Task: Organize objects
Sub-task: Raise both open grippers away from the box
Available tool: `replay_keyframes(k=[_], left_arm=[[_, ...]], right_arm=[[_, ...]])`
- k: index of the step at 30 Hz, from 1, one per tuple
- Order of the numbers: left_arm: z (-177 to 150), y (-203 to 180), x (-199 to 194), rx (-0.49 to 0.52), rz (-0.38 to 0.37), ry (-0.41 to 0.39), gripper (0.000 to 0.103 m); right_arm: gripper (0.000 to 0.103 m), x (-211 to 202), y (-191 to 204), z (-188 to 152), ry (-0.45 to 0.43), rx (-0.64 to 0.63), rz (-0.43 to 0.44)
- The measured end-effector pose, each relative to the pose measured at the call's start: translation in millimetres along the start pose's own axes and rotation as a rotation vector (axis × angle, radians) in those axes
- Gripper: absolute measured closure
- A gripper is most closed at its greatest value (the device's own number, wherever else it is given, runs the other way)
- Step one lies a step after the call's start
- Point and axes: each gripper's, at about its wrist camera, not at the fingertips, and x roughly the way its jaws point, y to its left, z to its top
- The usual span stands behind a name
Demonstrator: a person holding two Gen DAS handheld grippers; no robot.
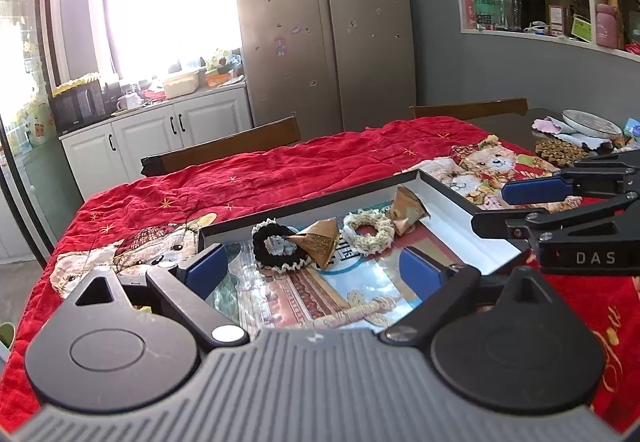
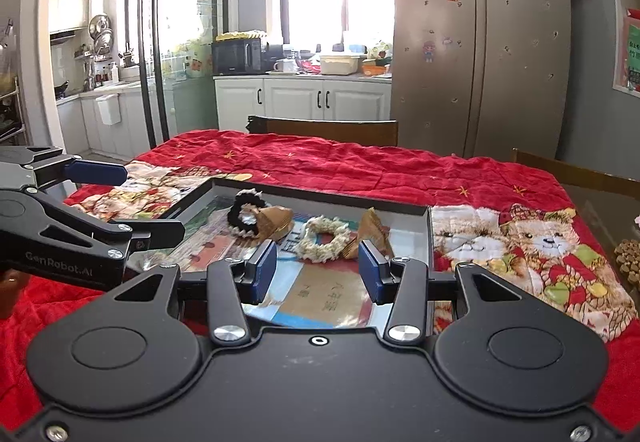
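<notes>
In the tray [image 1: 452, 198] on the red-clothed tabletop [image 1: 280, 170], two scrunchies alternate with two paper cones; at 6 o'clock, left tool [image 1: 316, 266] gapes wide, right tool [image 2: 318, 272] half-open, both empty.

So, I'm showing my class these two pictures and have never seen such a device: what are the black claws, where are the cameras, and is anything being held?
A person holds one two-finger gripper in each hand; a camera on each looks forward along its fingers. The left gripper and right gripper are both open and hold nothing. Below them, on a red quilt, lies a shallow tray holding a black scrunchie, a cream scrunchie and two folded brown paper pieces.
</notes>
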Motion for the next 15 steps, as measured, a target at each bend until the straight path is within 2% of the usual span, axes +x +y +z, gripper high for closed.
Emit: replay_keyframes(k=[15], left_arm=[[-30.7,-5.1,-26.8,0.011,-0.046,0.028,0.005]], right_arm=[[0.06,-42.8,18.3,-32.4,0.013,-0.011,0.053]])
